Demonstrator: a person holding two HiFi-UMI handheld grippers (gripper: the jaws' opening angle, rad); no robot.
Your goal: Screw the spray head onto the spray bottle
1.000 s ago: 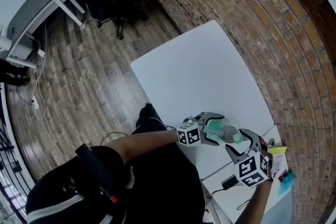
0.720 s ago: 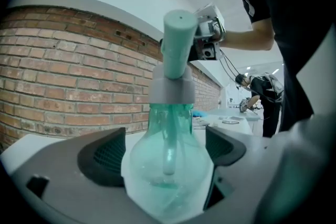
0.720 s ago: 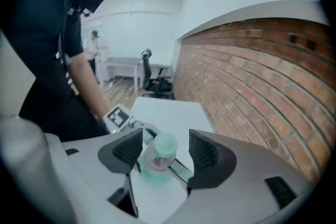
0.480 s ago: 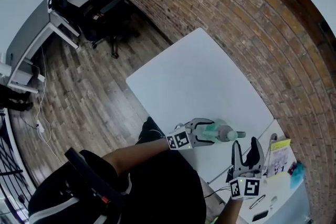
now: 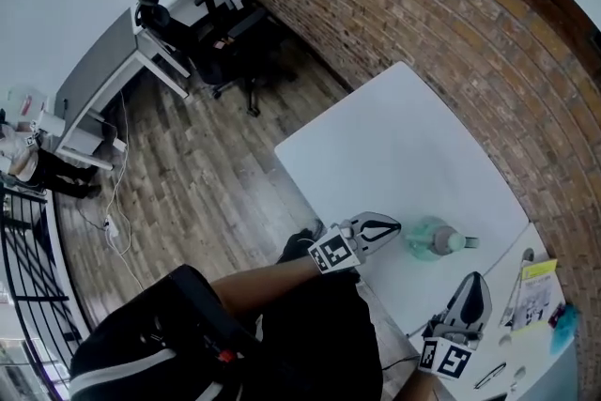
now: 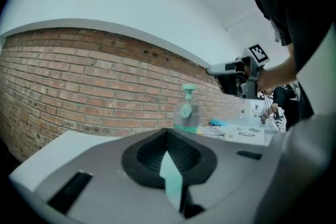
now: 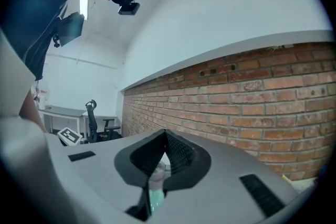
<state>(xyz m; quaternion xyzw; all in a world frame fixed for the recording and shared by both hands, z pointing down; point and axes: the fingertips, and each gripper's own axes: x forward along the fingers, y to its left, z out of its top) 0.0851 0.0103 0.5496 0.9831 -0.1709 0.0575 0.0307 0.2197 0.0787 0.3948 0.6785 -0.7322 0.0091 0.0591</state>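
Head view: the spray bottle [image 5: 432, 239] stands upright on the white table [image 5: 376, 146], near its front edge, with the spray head [image 5: 460, 242] on top. The left gripper [image 5: 395, 223] is just beside the bottle but does not touch it; its jaws have just closed together, with nothing between them. The right gripper [image 5: 476, 278] is near the bottle on the other side, also apart from it. Its jaws have just closed too, and they hold nothing. In the left gripper view, the bottle stands before the brick wall [image 6: 79, 81], beyond the closed jaw tips.
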